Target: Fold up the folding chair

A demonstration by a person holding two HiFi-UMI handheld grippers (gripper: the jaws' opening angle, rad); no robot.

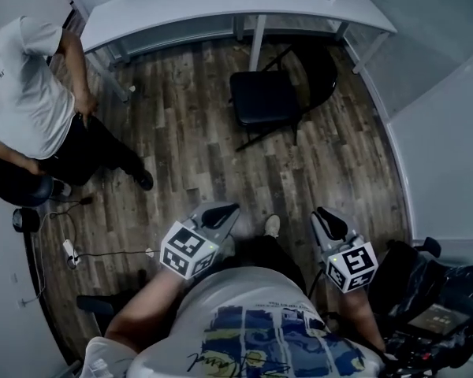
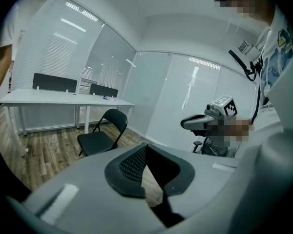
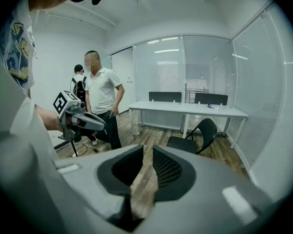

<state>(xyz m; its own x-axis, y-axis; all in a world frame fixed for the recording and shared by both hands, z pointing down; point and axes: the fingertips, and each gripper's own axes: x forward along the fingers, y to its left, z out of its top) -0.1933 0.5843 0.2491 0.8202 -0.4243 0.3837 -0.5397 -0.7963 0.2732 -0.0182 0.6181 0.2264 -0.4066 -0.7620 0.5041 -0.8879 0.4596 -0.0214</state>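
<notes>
The black folding chair (image 1: 268, 101) stands unfolded on the wood floor, just in front of the white desk (image 1: 221, 6). It also shows in the left gripper view (image 2: 101, 136) and the right gripper view (image 3: 193, 139), well beyond both sets of jaws. My left gripper (image 1: 221, 213) (image 2: 146, 147) is held low near my body, shut with nothing in it. My right gripper (image 1: 327, 220) (image 3: 147, 149) is beside it, its jaws a narrow gap apart with only floor showing between them. Neither gripper touches the chair.
A person in a white shirt (image 1: 31, 101) stands at the left, next to a dark stool (image 1: 24, 187). A cable and power strip (image 1: 69, 250) lie on the floor. Black equipment (image 1: 433, 305) sits at my right. A glass wall (image 1: 433, 124) curves along the right side.
</notes>
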